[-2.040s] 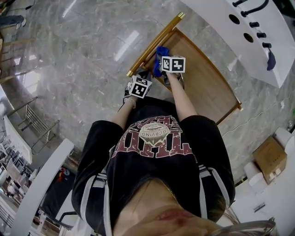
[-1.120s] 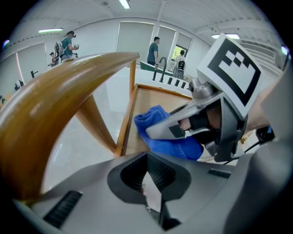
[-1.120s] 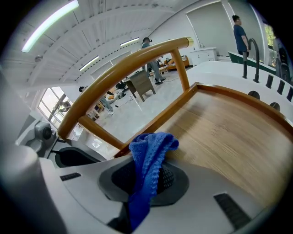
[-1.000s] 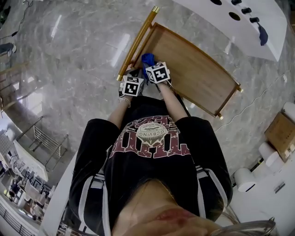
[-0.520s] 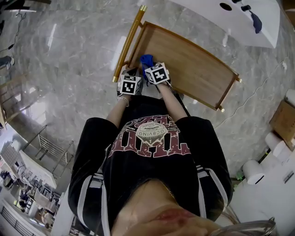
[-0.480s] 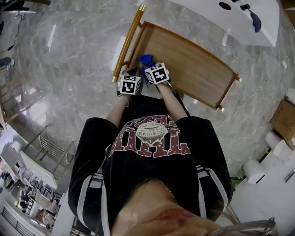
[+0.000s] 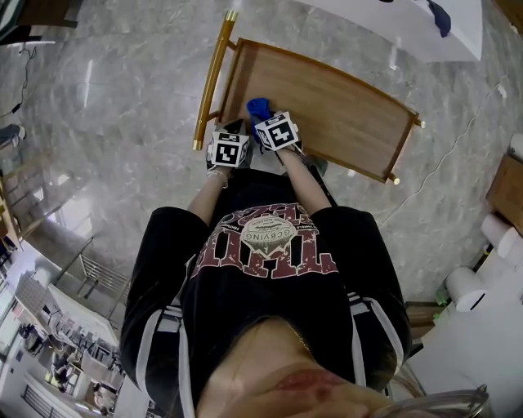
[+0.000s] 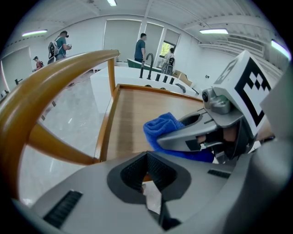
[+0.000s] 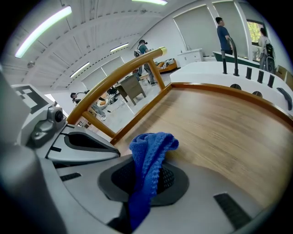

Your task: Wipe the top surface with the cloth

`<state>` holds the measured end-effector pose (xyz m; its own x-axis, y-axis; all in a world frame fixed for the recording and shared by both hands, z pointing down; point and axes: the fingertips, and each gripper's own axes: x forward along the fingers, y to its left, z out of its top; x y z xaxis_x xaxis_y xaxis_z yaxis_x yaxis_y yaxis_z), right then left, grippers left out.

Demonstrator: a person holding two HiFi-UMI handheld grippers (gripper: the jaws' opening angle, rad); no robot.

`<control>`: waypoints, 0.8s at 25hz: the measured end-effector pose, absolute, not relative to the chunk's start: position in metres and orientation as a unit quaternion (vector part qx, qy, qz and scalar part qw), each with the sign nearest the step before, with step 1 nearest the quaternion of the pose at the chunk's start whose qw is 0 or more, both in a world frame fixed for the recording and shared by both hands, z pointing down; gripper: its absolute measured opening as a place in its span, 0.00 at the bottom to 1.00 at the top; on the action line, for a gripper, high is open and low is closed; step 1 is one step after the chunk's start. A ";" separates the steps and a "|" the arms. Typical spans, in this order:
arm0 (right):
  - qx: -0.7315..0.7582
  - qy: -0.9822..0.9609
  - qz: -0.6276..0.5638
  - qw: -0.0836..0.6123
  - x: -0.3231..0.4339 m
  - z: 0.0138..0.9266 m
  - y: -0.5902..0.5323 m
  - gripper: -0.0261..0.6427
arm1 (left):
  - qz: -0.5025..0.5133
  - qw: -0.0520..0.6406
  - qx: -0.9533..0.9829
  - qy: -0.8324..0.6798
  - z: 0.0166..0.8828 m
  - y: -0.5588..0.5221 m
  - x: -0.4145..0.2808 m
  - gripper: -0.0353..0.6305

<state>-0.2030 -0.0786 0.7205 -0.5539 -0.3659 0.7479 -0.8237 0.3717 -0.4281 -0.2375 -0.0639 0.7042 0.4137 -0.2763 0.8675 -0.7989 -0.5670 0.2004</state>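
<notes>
I am holding the right tool [image 9: 144,183] clamped on the blue cloth [image 9: 149,151] at the wooden top surface's [image 7: 343,114] near corner, ready for wiping, while the left tool [image 8: 149,176], jaws together and empty, is hovering alongside.

Cloth [image 9: 152,145] end unseen (inside tongs [image 9: 147,179])

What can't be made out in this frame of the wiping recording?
- Head view: whether the cloth touches the wooden top; the right gripper covers most of it.
- Right gripper view: the cloth's lower end, buried between the fingers.
- Head view: the objects on the white counter, cut off by the top edge.
- Left gripper view: the people in the background, too small to make out.
</notes>
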 end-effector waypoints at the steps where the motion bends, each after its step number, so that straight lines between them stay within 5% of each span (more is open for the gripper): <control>1: 0.384 -0.779 0.411 0.278 -0.201 0.720 -0.078 0.12 | 0.420 0.311 0.781 -0.341 0.704 -0.064 -0.236 0.12; 20: 0.434 -0.749 0.428 0.261 -0.148 0.723 -0.053 0.12 | 0.458 0.282 0.803 -0.258 0.715 -0.051 -0.177 0.12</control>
<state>-0.1478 -0.0534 0.7229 -0.4880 -0.4262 0.7617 -0.8727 0.2568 -0.4153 -0.1771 -0.0510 0.7147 0.4482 -0.1553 0.8804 -0.6718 -0.7082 0.2171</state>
